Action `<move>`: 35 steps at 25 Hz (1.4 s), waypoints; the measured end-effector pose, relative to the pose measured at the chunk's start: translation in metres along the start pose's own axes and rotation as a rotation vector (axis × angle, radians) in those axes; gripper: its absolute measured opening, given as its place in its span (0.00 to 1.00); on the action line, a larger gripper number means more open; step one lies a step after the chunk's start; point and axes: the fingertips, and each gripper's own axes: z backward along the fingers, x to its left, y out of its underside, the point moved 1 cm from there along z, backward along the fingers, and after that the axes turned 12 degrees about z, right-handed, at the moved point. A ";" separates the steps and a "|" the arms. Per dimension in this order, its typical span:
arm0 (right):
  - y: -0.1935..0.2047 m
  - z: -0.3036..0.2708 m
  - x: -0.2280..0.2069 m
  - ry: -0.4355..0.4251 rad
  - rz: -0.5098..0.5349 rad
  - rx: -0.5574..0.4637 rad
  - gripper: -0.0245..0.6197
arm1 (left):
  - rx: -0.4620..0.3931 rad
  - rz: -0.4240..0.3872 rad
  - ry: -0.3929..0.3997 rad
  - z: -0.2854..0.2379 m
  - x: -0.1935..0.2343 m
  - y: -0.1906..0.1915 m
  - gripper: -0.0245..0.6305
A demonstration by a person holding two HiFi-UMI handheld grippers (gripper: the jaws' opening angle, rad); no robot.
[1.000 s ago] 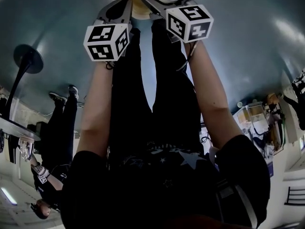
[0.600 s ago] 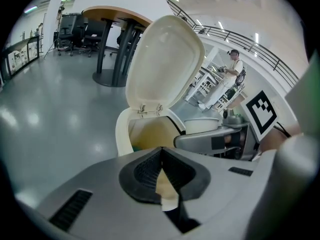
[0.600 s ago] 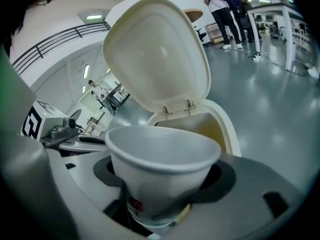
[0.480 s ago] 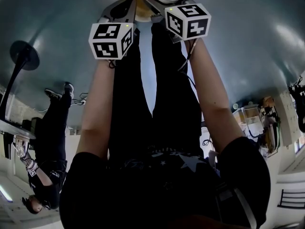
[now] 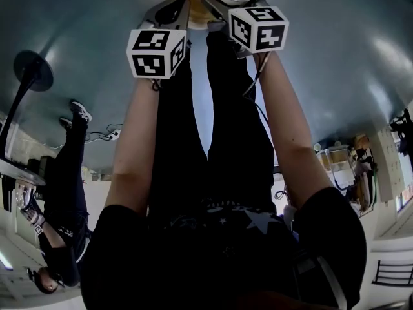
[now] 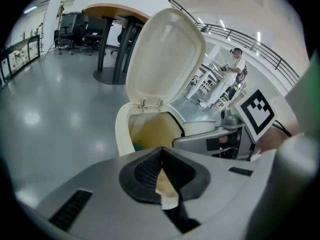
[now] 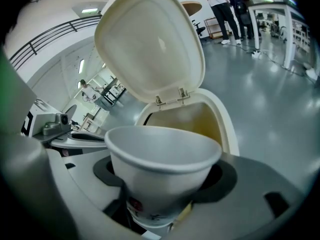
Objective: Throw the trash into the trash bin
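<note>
Two claws point down toward an open cream trash bin point(image 6: 131, 129) on a glossy grey floor point(image 6: 55, 109). The right claw point(image 7: 164, 176) is clamped on a white paper cup point(image 7: 160, 151), mouth facing forward, with red print near its base. The cup sits just short of the bin's rim, and the bin's raised lid point(image 7: 150, 44) stands upright beyond it. The left claw point(image 6: 161, 149) has its dark ribbed pads point(image 6: 142, 169) together at the tips, with nothing visible between them. The bin's yellowish inside lies straight ahead of this claw, and the right claw's marker cube point(image 6: 257, 111) shows off to its right. People stand far beyond both claws.
</note>
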 end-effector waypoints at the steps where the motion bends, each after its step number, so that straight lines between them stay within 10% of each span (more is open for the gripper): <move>1: 0.001 0.000 -0.001 0.011 0.001 0.000 0.57 | 0.001 -0.004 0.000 0.000 0.000 0.000 0.05; 5: 0.003 -0.001 -0.003 0.015 -0.006 0.008 0.69 | 0.003 -0.020 0.002 -0.001 -0.004 0.001 0.05; 26: -0.029 0.040 0.024 0.007 -0.052 0.024 0.68 | -0.034 -0.083 0.056 0.043 -0.040 -0.027 0.05; 35: -0.048 0.075 0.040 0.085 -0.066 -0.037 0.48 | -0.054 -0.145 0.087 0.078 -0.059 -0.047 0.05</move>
